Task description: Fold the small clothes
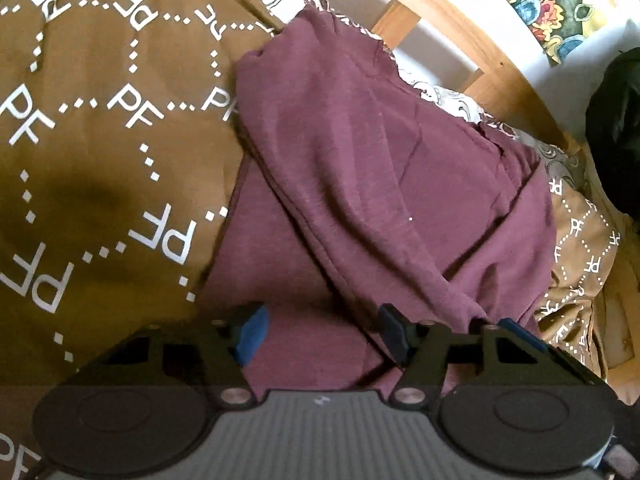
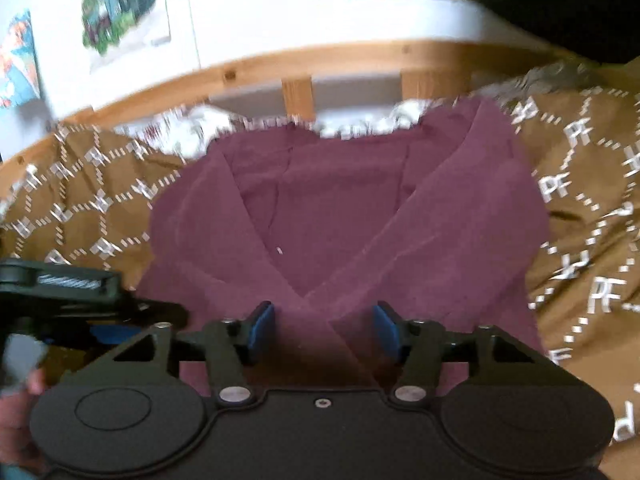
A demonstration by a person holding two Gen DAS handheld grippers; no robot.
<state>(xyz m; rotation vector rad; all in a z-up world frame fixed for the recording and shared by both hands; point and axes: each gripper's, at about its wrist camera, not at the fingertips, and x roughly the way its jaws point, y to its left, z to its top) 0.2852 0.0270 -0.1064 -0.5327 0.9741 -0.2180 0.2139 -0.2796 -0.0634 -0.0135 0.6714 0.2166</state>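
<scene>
Right at the lens, our left tool [image 1: 320,330] hangs with its blue pads [image 1: 250,334] spread wide, gripping nothing, over the near part of the maroon garment [image 1: 380,184]. Our right tool [image 2: 323,330] is likewise wide open and empty above the same garment [image 2: 340,220], whose two side flaps cross in a V near us. It lies on the brown bedspread [image 1: 100,140] printed with white PF letters, its far edge reaching toward the bed's wooden rail [image 2: 320,60]. From the right wrist view, the left tool [image 2: 60,292] shows at the garment's left edge.
</scene>
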